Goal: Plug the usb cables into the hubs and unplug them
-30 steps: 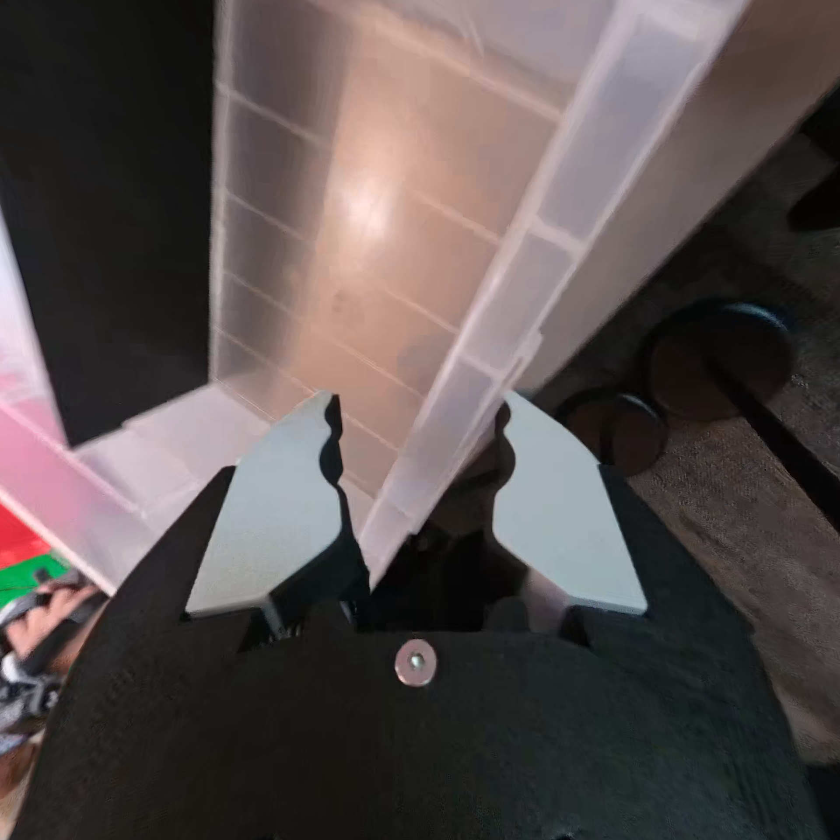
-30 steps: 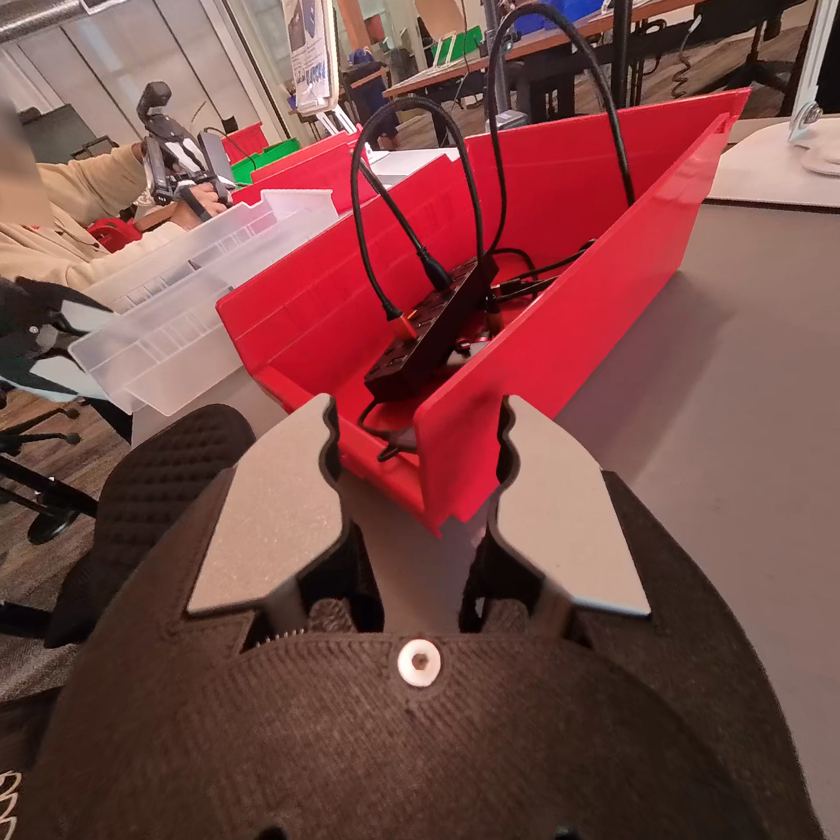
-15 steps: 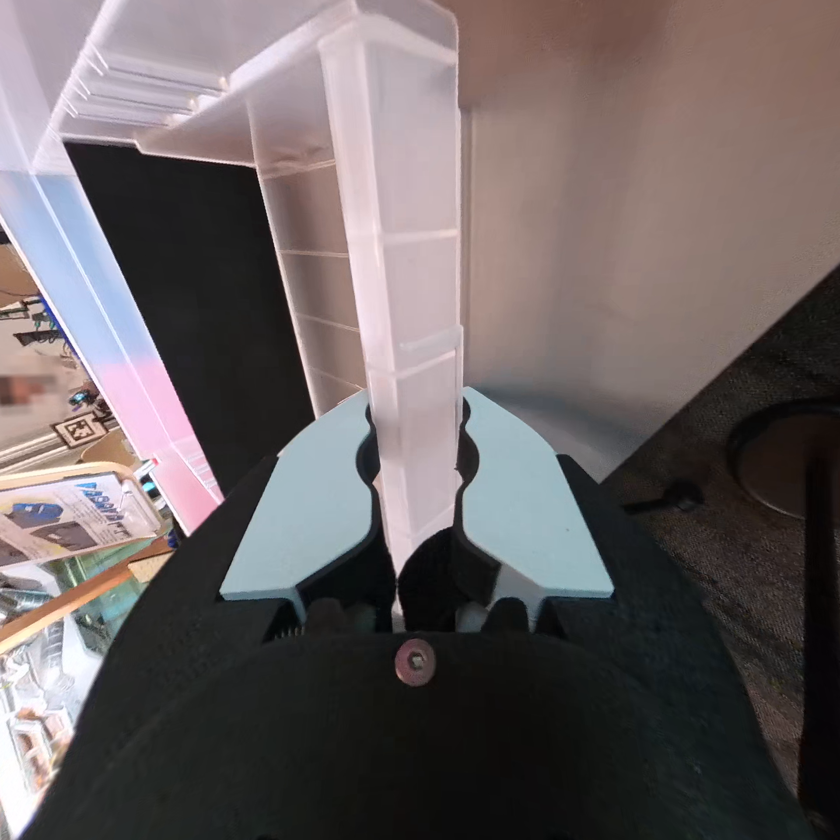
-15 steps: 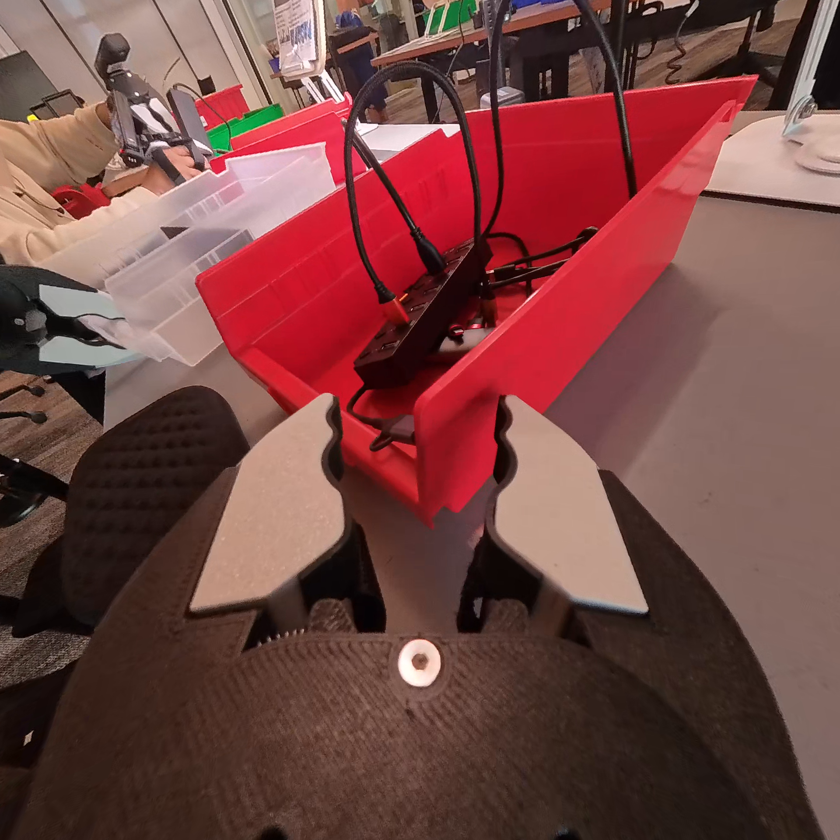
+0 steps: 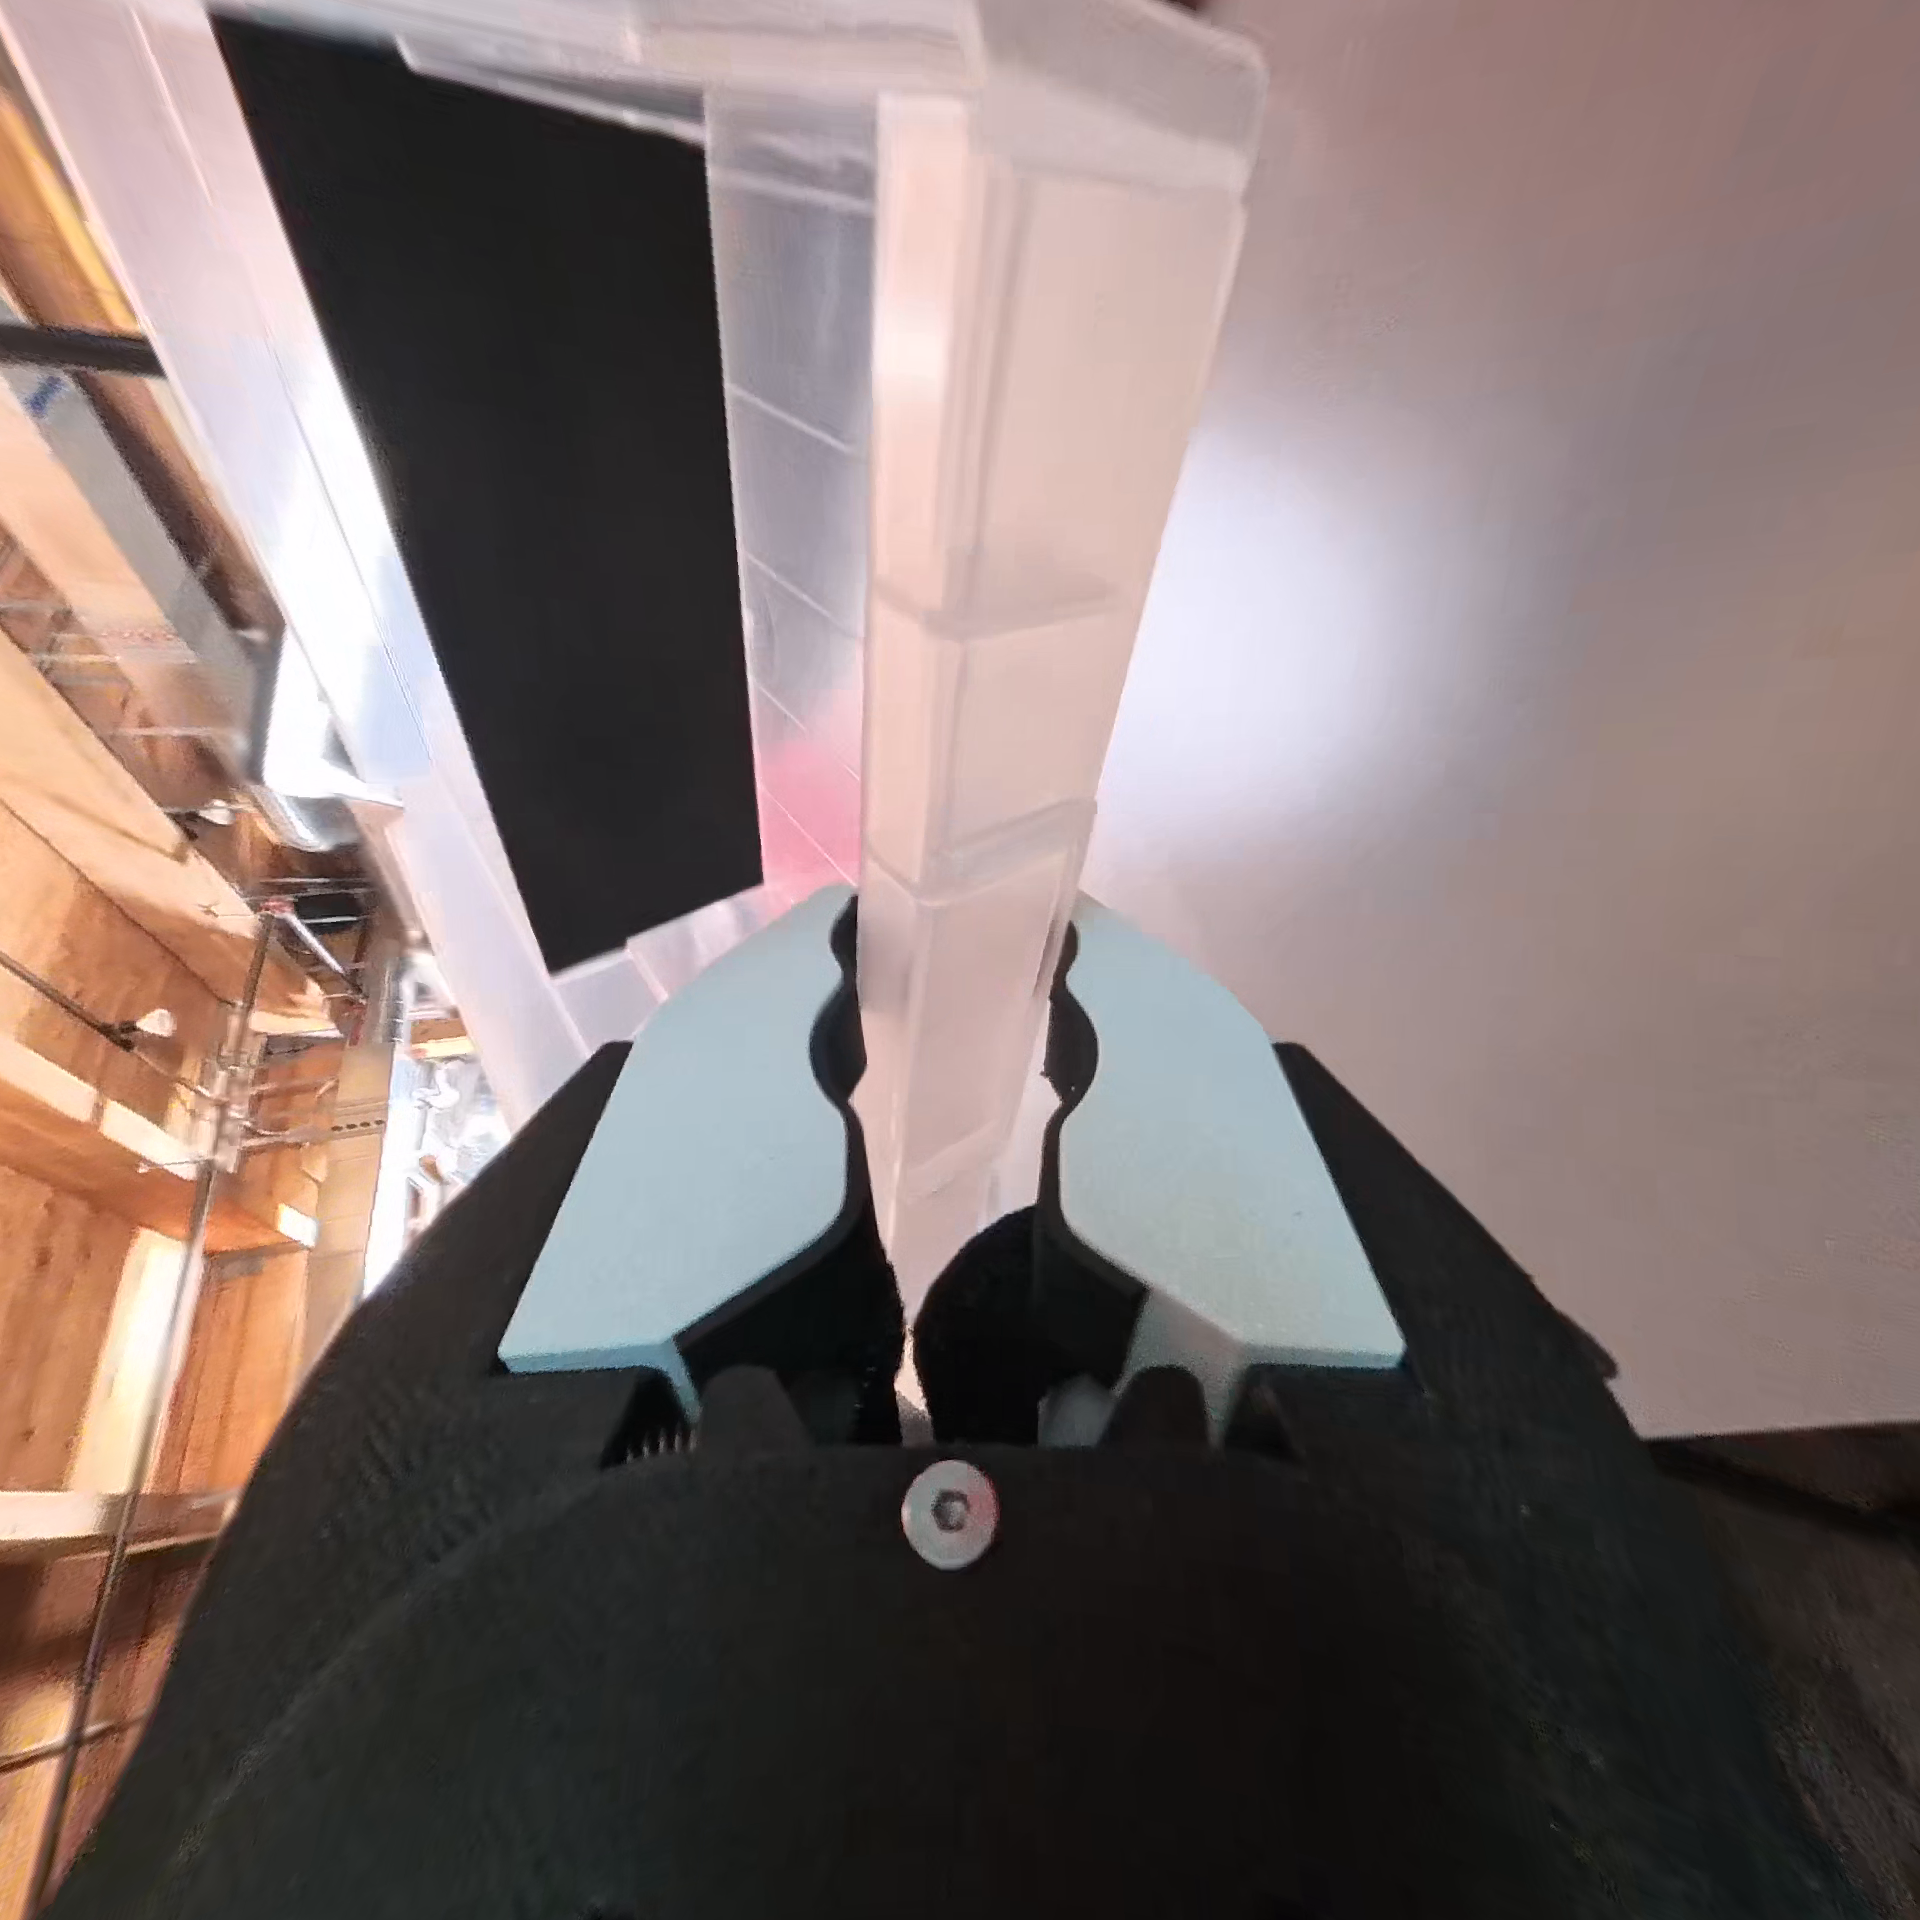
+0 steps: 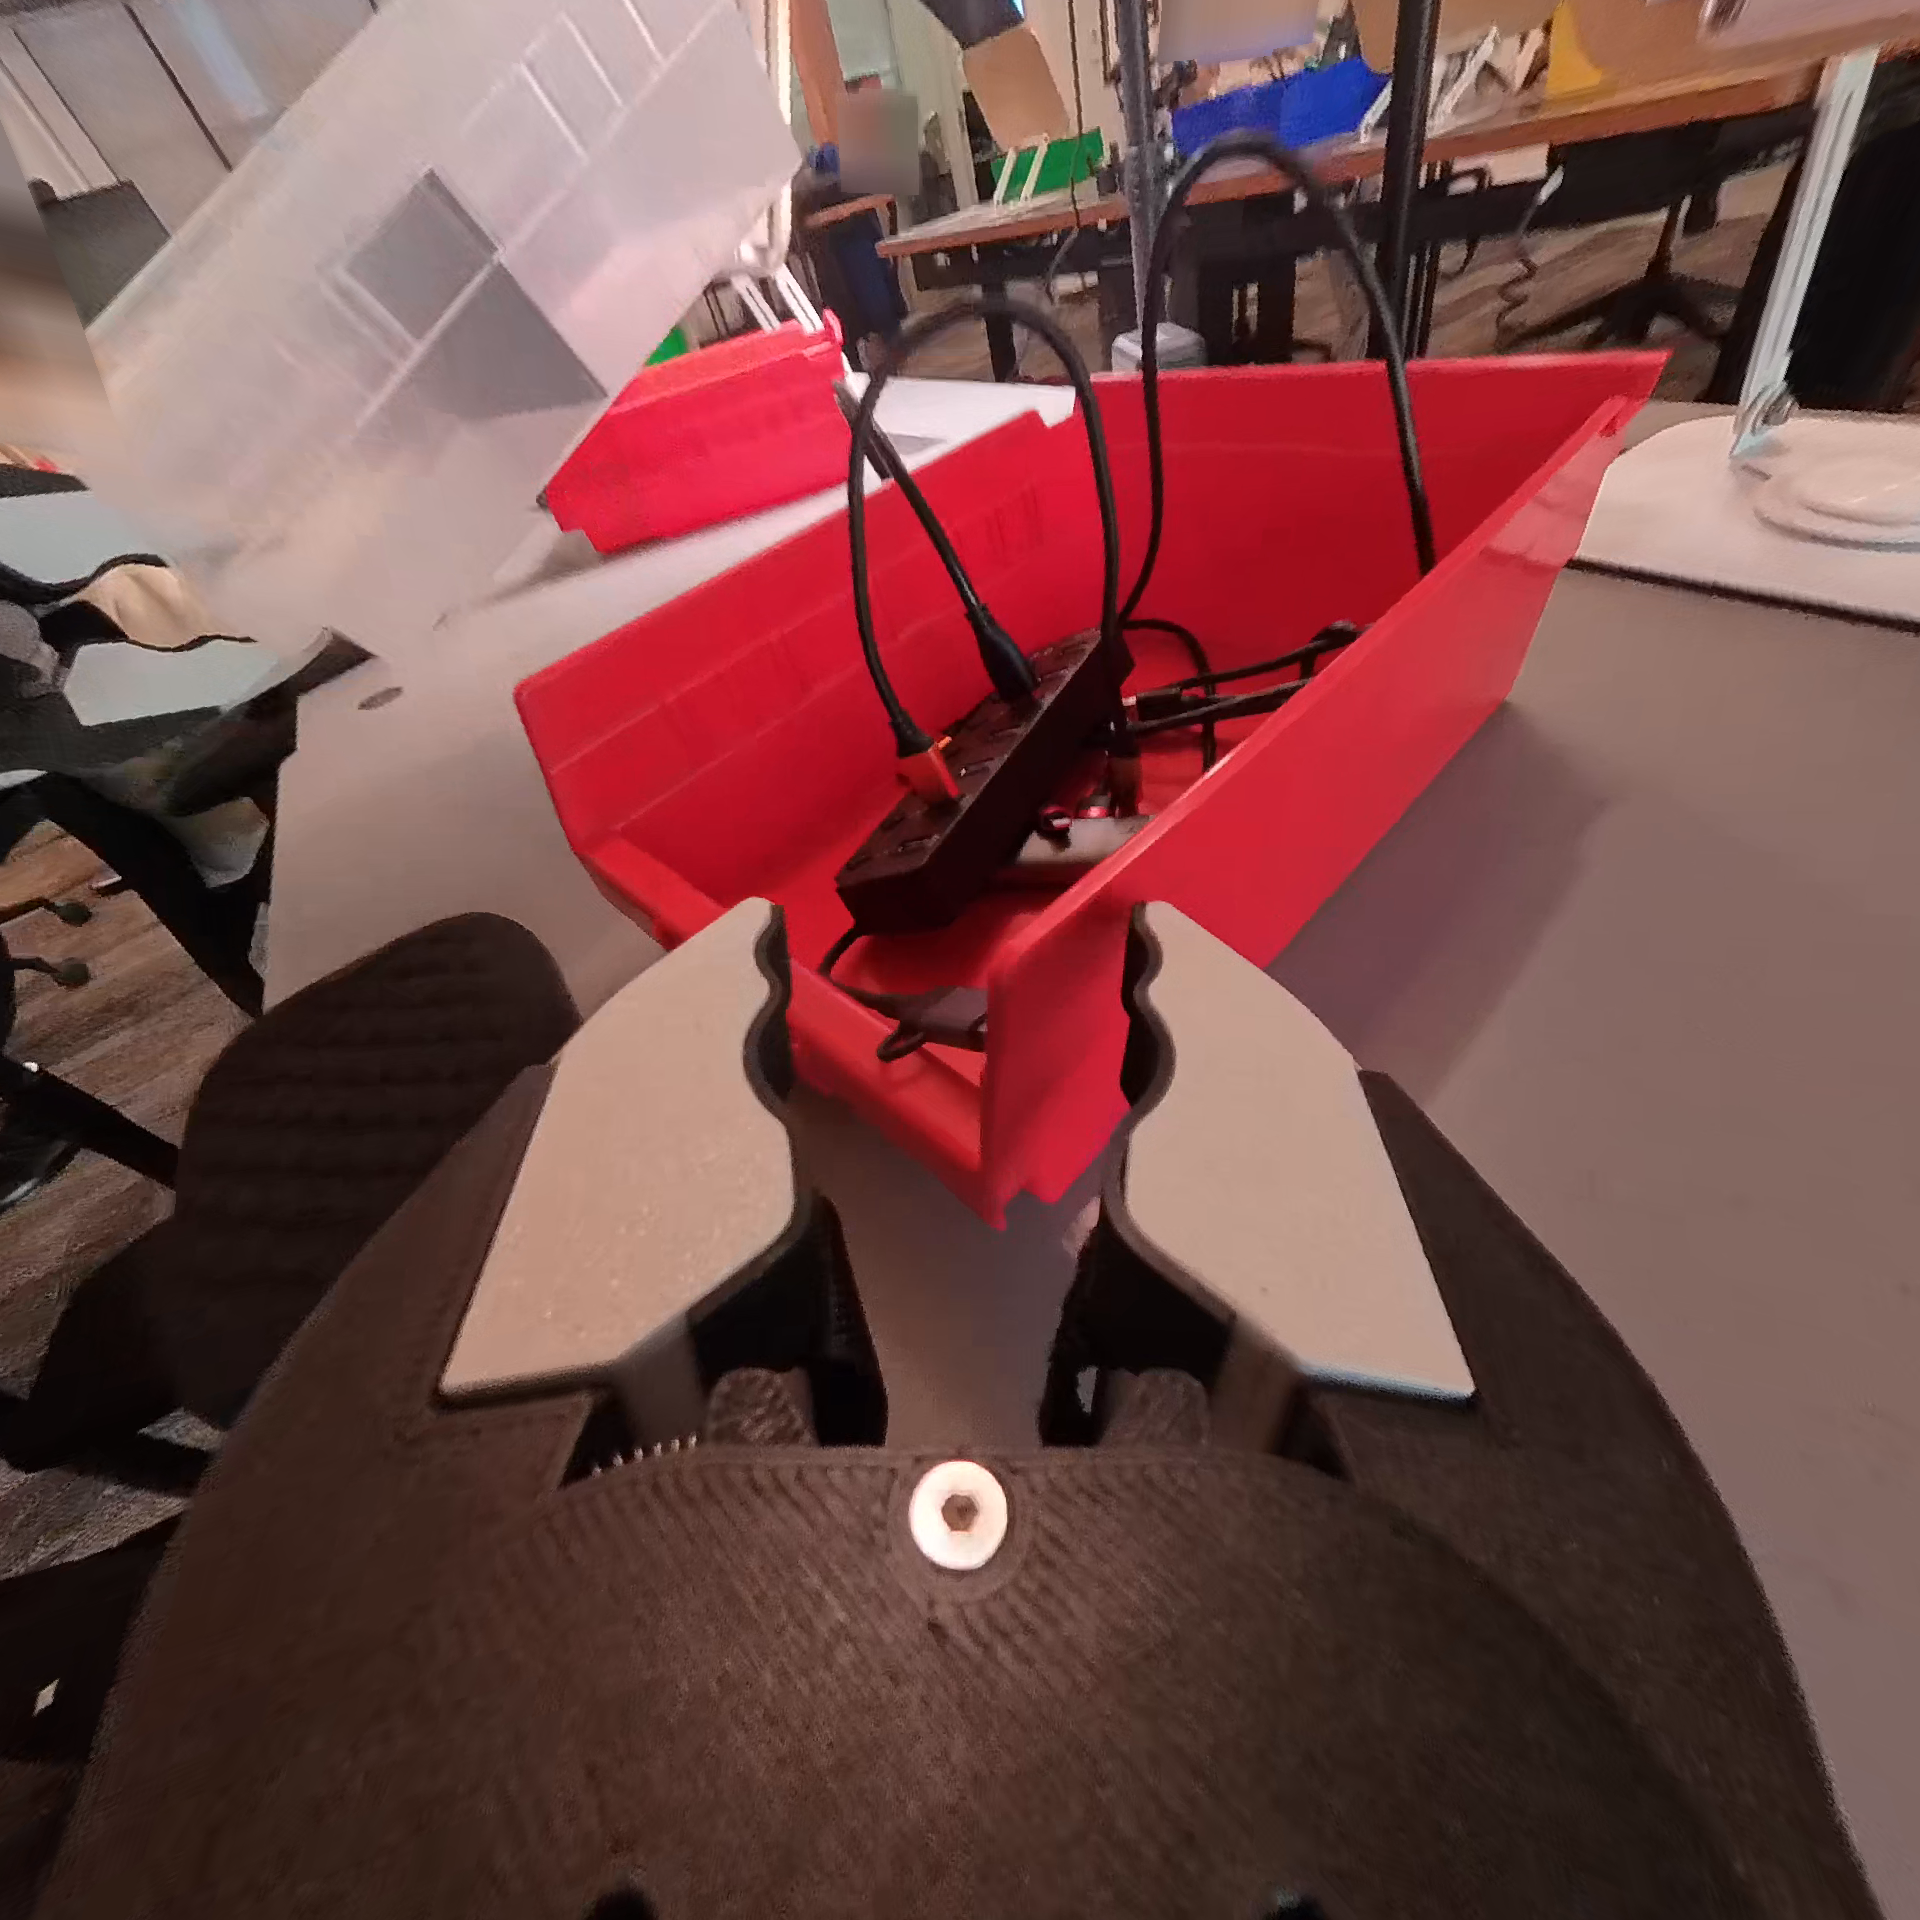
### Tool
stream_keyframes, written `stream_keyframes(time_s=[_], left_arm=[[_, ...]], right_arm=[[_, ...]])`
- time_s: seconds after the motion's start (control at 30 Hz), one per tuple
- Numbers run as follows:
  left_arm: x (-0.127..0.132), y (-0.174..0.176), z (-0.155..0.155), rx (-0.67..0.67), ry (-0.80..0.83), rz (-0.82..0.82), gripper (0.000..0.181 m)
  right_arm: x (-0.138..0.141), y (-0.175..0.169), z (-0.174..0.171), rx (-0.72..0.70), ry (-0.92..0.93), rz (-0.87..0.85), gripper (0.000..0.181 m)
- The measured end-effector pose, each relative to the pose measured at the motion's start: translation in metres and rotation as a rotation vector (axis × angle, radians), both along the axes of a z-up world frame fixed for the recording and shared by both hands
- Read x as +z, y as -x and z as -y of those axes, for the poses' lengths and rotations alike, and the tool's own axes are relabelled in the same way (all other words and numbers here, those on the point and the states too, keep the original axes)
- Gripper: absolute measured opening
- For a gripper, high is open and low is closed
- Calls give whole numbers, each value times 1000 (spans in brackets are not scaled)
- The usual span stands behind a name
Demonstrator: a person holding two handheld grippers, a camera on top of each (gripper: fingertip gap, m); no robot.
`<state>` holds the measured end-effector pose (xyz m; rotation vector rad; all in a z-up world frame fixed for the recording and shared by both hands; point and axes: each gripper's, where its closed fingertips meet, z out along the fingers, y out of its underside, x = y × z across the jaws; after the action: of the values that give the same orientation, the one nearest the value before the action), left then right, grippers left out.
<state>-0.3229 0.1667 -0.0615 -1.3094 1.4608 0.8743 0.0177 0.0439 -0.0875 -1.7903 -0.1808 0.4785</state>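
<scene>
Gripping a clear bin (image 5: 997, 727), the left gripper (image 5: 951, 1029) is raised. The right gripper (image 6: 951, 997) is held open around the red bin's (image 6: 1299, 852) corner; hub (image 6: 977, 790) and cables (image 6: 1091, 499) lie inside, so plugging seems next.

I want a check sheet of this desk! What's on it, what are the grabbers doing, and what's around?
Surface: grey table, bare to the right of the red bin.
Job's things: black hub lies tilted inside the red bin; a second, smaller device sits under it.
Clutter: clear bin, lifted and tilted off the table; another red bin behind.
Grippers: left gripper shut on the clear bin's rim; right gripper open, straddling the red bin's near corner, not gripping.
Cables: black cables arch above the bin; two plugs sit in the hub, others lie loose beside it.
Surroundings: black chair, far desks, a person behind.
</scene>
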Motion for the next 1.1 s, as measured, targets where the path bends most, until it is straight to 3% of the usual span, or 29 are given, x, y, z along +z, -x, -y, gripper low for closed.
stream_keyframes(time_s=[0.23, 0.57, 0.87, 1.1], left_arm=[[46, -65, 32, -109, -99, 42, 31], [86, -198, 81, -331, -108, 118, 31], [71, -345, 153, -606, 66, 76, 31], [27, -436, 192, -701, 226, -29, 31]], right_arm=[[52, -39, 33, -31, -88, 43, 63], [130, -145, 133, -346, -164, 401, 67], [164, -177, 200, -524, -207, 513, 63], [179, -189, 227, -614, -270, 546, 61]])
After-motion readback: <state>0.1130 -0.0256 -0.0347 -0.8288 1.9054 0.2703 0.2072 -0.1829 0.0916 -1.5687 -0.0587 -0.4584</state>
